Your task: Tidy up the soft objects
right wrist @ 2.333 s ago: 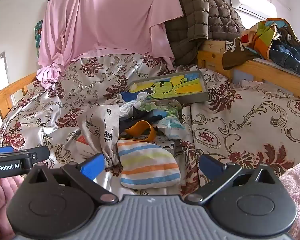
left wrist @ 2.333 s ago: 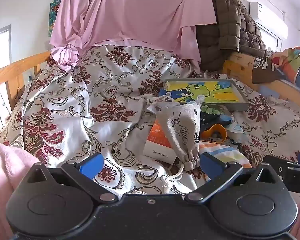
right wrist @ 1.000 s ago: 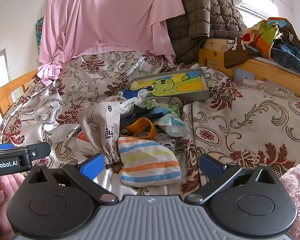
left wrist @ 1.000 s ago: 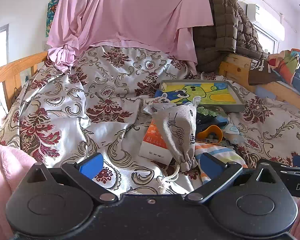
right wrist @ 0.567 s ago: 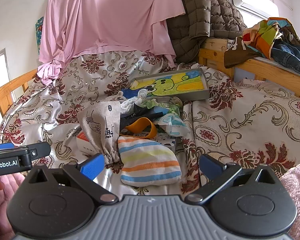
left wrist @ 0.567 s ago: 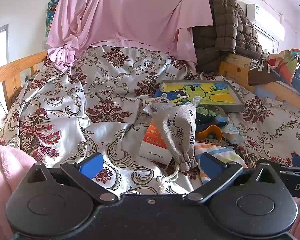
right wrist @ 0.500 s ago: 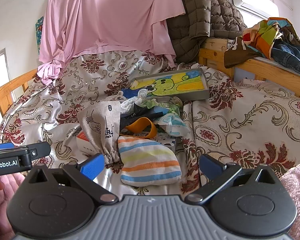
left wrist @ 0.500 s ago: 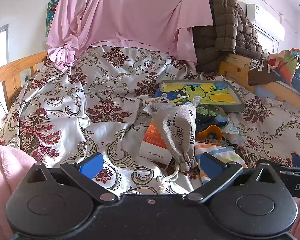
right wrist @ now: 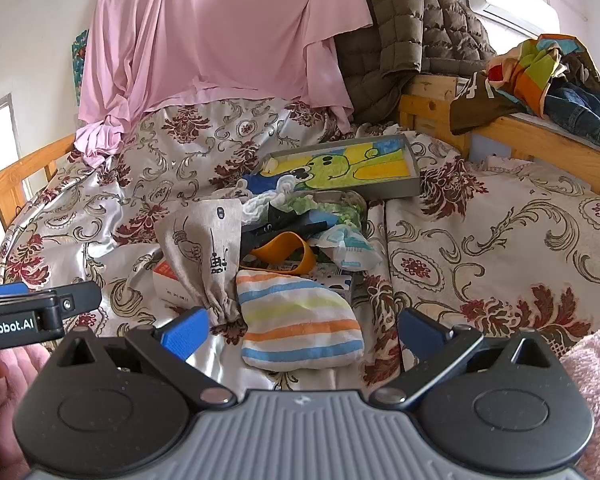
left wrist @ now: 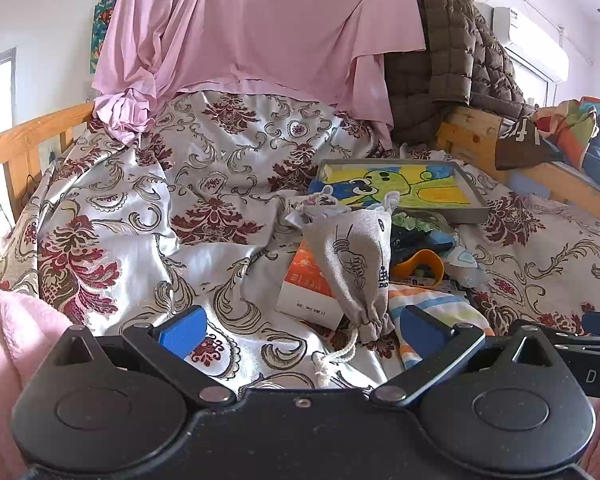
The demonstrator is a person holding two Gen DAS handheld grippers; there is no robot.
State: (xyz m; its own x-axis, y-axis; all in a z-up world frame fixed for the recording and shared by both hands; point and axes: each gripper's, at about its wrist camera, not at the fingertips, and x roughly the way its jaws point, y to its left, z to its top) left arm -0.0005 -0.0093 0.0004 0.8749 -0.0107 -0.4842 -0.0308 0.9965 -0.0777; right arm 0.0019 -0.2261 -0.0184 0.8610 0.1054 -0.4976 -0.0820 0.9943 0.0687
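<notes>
Both tongs are spread wide with nothing between their blue pads. Left tongs (left wrist: pixel 300 326) hang low over the patterned bedspread (left wrist: pixel 148 216), and just ahead of them lies a white drawstring cord (left wrist: pixel 332 360) trailing from a grey drawstring pouch (left wrist: pixel 352 256). That pouch leans over an orange-and-white box (left wrist: pixel 306 288). Right tongs (right wrist: pixel 300 326) hover over the same bed, with a striped soft pouch (right wrist: pixel 296 316) lying between and just beyond their pads, not touching either pad. The grey pouch stands just left of the striped one in the right wrist view, the two touching at their lower edges.

Behind them sits a small heap: an orange band (right wrist: pixel 284 252), a crumpled pale blue-and-white packet (right wrist: pixel 348 246), some dark fabric (right wrist: pixel 284 228) and a green-and-white piece (right wrist: pixel 332 204). Further back rests a shallow grey tray (right wrist: pixel 396 190) with a yellow and green cartoon picture inside. A pink sheet (right wrist: pixel 220 32) and a brown quilted jacket (right wrist: pixel 412 40) hang at the head of the bed, and clothes (right wrist: pixel 548 76) are piled on the wooden rail (right wrist: pixel 540 140) to the right.
</notes>
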